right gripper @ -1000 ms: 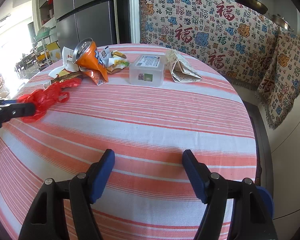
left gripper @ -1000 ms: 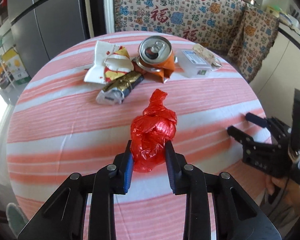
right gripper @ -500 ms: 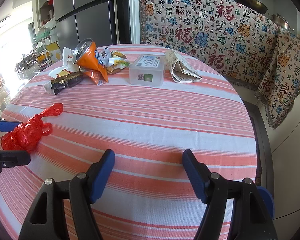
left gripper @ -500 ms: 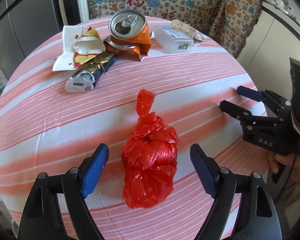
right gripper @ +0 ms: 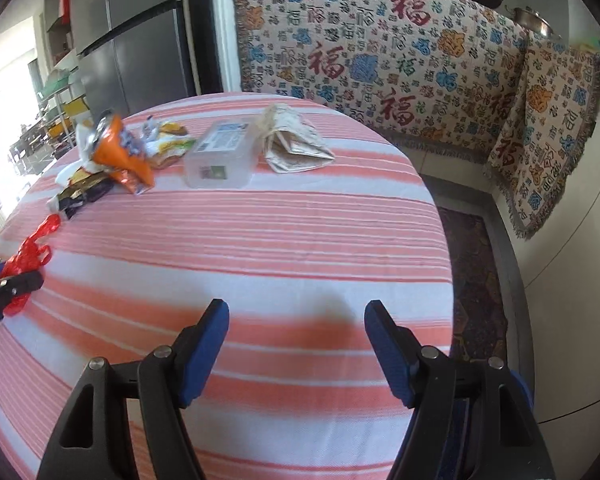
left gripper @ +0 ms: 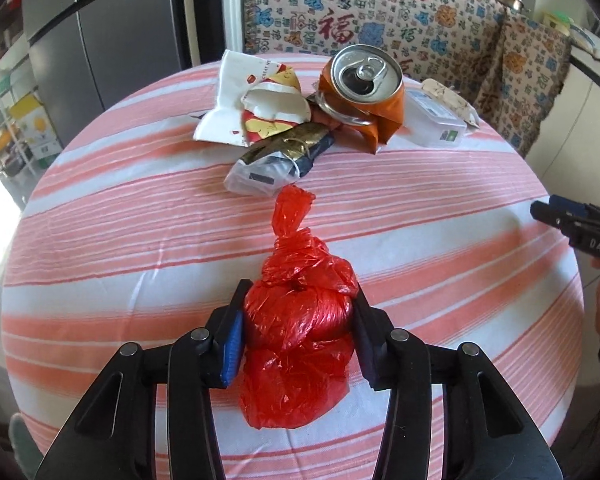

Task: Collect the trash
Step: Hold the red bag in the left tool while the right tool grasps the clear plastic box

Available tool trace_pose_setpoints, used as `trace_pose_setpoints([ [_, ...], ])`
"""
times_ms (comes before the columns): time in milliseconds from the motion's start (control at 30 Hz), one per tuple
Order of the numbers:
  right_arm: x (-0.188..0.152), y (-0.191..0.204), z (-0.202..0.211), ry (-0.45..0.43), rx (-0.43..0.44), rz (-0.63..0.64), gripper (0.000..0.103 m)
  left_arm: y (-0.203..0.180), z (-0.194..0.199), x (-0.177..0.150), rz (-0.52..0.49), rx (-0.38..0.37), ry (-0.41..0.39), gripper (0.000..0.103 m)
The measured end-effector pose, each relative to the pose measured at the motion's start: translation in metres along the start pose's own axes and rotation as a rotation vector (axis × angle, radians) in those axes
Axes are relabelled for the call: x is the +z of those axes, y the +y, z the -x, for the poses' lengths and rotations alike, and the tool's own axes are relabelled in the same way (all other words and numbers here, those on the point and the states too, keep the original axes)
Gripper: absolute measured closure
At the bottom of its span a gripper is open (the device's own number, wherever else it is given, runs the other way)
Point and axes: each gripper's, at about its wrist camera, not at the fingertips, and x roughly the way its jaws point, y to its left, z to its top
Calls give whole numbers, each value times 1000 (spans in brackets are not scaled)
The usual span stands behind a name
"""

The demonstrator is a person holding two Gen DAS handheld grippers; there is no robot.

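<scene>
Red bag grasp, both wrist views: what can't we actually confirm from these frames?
- Red bag contents: opaque, knotted plastic.
- Left gripper, left wrist view: jaws have just been closing, pads at the bag's sides; bag's bulge hides the right pad's face.
- Bag in right wrist view: cut off by the left edge, partly behind the gripper's finger.
- Orange can, right wrist view: motion-blurred, label unreadable.
- Clear box, left wrist view: partly behind the can.

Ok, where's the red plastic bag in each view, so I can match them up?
Left wrist: red plastic bag low in the centre, clamped between the left gripper pads.
Right wrist: red plastic bag at the far left edge, partly hidden by that gripper.
Shared landmark: the crushed orange can at the table's far side.
</scene>
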Motion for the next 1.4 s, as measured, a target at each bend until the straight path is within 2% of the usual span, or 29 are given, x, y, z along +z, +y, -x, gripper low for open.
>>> trace_pose_setpoints([
  [67,13,-6,-9,26,30,-21,31,1,-2,0,-7,15,-2,54],
  [100,19,-4,-15,48,77,-24,31,0,-2,1,-14,23,-2,54],
  [167,33,10,-29,81,173,-34,31,-1,-3,1,-15,31,-2,54],
  [233,47,26,-43,91,203,-40,31,-2,-3,1,-14,36,-3,54],
  [267,54,36,-52,95,193,-39,29,-2,-3,1,-14,36,-3,54],
  [333,68,52,-69,85,128,-20,19,-2,-4,2,-14,34,-6,54],
  [400,81,65,-85,74,89,-27,17,-3,-5,2,-20,31,-7,54],
  [567,102,82,-99,40,65,-74,20,-2,-5,3,-19,17,-2,54],
  [633,97,76,-92,36,61,-96,39,-2,-4,4,-13,18,0,54],
  [800,61,68,-53,40,77,-77,39,-3,-2,1,7,20,2,53],
  [967,-5,69,3,81,111,-20,39,1,10,-9,44,-67,40,52],
  [1067,-32,70,21,121,130,-5,38,5,16,-15,17,-124,71,33],
  [1100,-35,71,24,135,119,10,38,7,18,-17,18,-138,82,23],
  [1133,-35,71,26,151,117,23,35,11,20,-18,25,-153,91,21],
  [1300,-17,56,34,208,164,-33,26,27,36,-16,81,-277,118,20],
  [1400,-5,58,35,255,167,-17,24,21,39,-5,70,-286,136,20],
])
